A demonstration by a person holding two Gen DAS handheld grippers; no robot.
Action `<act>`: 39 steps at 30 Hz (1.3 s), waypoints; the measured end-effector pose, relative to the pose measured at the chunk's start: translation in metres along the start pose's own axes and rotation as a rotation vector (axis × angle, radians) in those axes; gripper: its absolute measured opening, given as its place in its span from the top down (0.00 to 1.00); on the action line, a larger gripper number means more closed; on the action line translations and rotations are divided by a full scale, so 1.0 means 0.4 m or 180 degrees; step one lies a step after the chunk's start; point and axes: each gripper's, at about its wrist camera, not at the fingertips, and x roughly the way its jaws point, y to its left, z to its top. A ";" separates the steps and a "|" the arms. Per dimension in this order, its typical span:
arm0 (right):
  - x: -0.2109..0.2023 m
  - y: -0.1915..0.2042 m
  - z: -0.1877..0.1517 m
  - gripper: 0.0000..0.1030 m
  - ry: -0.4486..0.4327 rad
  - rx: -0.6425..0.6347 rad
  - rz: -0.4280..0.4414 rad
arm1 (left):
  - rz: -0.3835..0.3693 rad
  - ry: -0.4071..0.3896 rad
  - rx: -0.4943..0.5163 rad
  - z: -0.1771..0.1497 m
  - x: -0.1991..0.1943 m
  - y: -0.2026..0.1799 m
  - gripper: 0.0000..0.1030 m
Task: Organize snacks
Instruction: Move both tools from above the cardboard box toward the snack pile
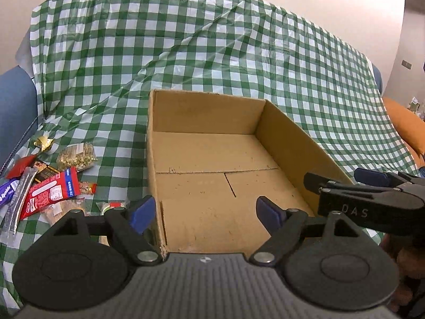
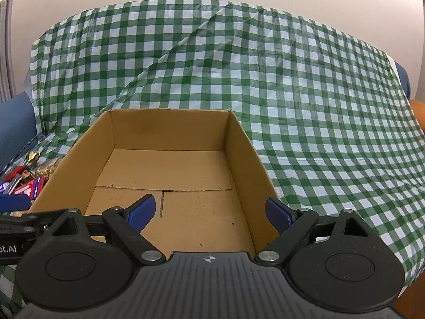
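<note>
In the left wrist view, the left tongs (image 1: 204, 211) are spread wide with nothing between them, just above the near edge of a brown cardboard box (image 1: 289, 138). The box is open on top and sits on a green and white checked cloth (image 1: 212, 53). A pile of snacks (image 1: 50, 183) lies on the cloth, left of the box. The right tongs (image 1: 334, 178) reach in from the right. In the right wrist view, the right tongs (image 2: 211, 211) are also spread wide, holding nothing, over the box (image 2: 247, 154). The snacks (image 2: 24, 183) peek out beside its left wall.
</note>
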 end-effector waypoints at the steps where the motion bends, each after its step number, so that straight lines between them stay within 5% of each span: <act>1: -0.007 0.001 -0.005 0.12 0.0003 0.0014 0.0026 | 0.0003 -0.0012 0.0012 0.022 0.018 -0.010 0.16; 10: 0.007 -0.011 0.003 0.18 0.0124 -0.0042 -0.0044 | -0.0014 -0.0080 0.0077 0.063 0.045 -0.037 0.17; 15: 0.008 -0.016 -0.011 0.18 0.0181 0.0094 -0.0079 | 0.0196 -0.0041 0.0020 0.058 0.046 -0.028 0.18; 27: 0.004 -0.010 -0.021 0.18 0.0289 0.0116 -0.0124 | -0.0048 0.0118 -0.0053 0.025 0.034 -0.006 0.21; 39: -0.009 -0.001 -0.010 0.21 0.0111 0.0019 -0.0161 | -0.0114 -0.0075 0.0127 0.013 -0.041 -0.025 0.26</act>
